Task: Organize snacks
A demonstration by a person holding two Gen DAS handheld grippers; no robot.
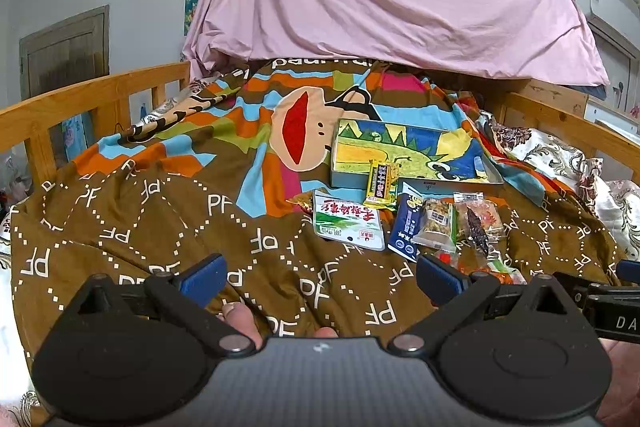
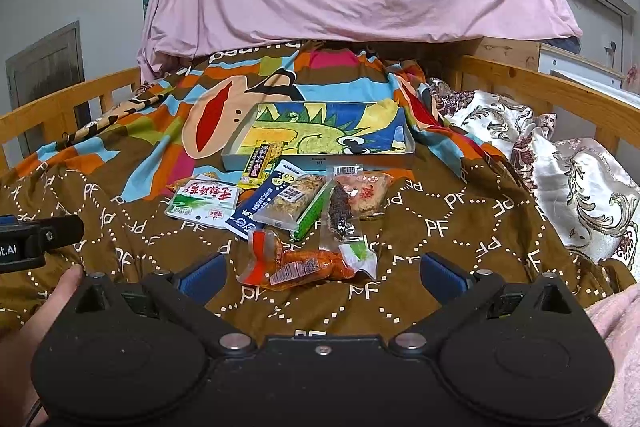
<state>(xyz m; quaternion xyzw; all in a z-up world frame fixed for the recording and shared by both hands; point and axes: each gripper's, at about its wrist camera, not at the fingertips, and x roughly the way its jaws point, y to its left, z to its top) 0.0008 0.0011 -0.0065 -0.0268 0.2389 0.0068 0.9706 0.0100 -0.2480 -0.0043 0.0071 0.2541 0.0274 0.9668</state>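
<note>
Both grippers, left (image 1: 320, 277) and right (image 2: 320, 273), hover with fingers spread wide and empty over a patterned bedspread (image 2: 440, 227), where snack packets (image 2: 296, 203) lie clustered just before a shallow tray (image 2: 320, 159).

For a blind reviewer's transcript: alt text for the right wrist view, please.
Open right gripper hovers over an orange sealed snack pouch on a brown patterned bedspread. More snack packets lie before a shallow cartoon-printed tray.
</note>
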